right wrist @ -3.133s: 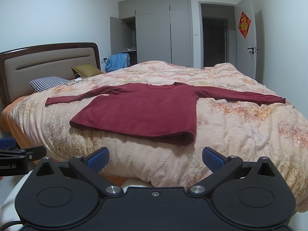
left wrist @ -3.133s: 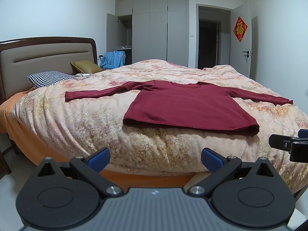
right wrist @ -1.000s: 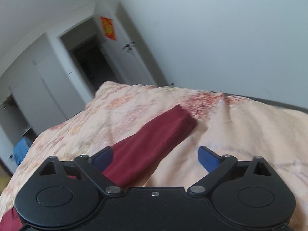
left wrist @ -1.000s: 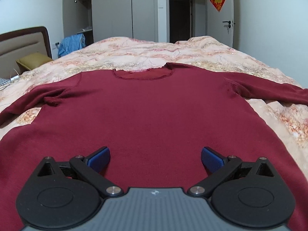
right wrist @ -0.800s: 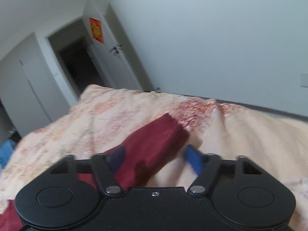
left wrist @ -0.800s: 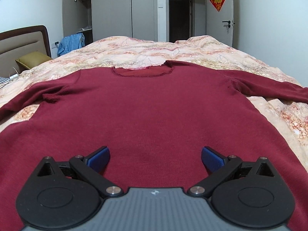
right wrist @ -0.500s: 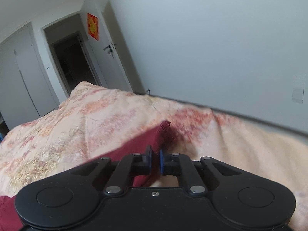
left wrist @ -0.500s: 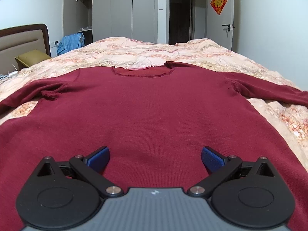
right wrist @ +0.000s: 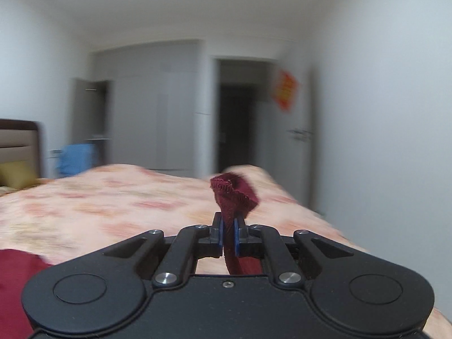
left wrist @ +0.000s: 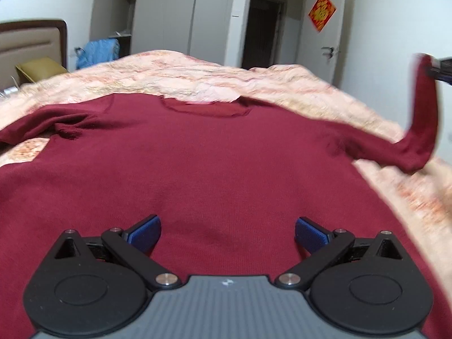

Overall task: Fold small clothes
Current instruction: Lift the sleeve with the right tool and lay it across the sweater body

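Maroon sweater lies flat on the floral quilt, right gripper clenched on its sleeve cuff and lifting it clear of the bed, left gripper released over the hem, wardrobe with one door ajar behind, nothing blocking.

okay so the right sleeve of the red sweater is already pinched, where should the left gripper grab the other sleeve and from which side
Judging from the left wrist view, take the left sleeve at its cuff end, coming in from above at the left side of the sweater. That sleeve lies flat on the bedspread, stretched outward, so its end is the free part. The left gripper is open over the hem; the right gripper holds the other cuff.
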Motion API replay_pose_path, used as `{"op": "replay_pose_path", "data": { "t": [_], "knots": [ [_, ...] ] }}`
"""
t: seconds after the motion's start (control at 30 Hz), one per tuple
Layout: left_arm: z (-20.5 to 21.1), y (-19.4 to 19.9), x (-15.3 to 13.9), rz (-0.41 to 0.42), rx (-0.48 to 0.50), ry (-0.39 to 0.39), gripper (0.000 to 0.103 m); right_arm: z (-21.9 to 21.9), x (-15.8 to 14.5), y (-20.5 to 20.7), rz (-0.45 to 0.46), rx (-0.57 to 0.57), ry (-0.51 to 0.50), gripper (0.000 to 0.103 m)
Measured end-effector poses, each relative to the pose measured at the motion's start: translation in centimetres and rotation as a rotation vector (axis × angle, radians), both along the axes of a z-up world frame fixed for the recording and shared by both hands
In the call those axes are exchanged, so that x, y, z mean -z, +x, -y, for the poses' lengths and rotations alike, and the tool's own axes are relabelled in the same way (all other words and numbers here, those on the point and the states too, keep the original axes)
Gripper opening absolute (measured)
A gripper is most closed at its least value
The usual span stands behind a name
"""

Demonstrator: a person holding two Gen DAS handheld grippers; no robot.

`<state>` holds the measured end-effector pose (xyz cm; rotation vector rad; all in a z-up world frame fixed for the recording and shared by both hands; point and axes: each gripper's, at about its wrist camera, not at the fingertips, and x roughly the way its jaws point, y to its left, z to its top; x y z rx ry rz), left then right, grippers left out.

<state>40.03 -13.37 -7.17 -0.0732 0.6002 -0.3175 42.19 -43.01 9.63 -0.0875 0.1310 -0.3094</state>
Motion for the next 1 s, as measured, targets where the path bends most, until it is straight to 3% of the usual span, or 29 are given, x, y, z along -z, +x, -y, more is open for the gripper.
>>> {"op": "replay_pose_path", "data": {
  "t": [0.1, 0.3, 0.5, 0.63, 0.73, 0.9, 1.0],
  "knots": [
    [-2.2, 0.4, -1.7, -0.006, 0.008, -0.081, 0.103, -5.2, 0.0, 2.8, -0.002, -0.138, 0.004, 0.007],
    [-8.1, 0.2, -5.8, 0.104, -0.144, -0.103, 0.103, -16.1, 2.8, 7.4, -0.038, -0.355, 0.058, 0.007],
    [-14.2, 0.7, -7.0, 0.124, -0.327, -0.106, 0.103, -26.7, 8.3, 9.2, -0.162, -0.525, -0.076, 0.007],
    [-16.4, 1.4, -6.5, 0.094, -0.390, -0.099, 0.103, -30.2, 11.6, 9.1, -0.269, -0.585, -0.147, 0.009],
    [-17.2, 1.6, -6.0, 0.077, -0.399, -0.093, 0.103, -31.1, 13.4, 8.5, -0.350, -0.627, -0.160, 0.021],
    [-16.1, 1.6, -4.8, 0.055, -0.373, -0.073, 0.103, -27.9, 13.4, 6.2, -0.411, -0.671, -0.127, 0.069],
    [-14.6, 1.9, -4.5, 0.050, -0.338, -0.060, 0.103, -23.8, 12.1, 4.5, -0.406, -0.666, -0.073, 0.084]
  ]
}}
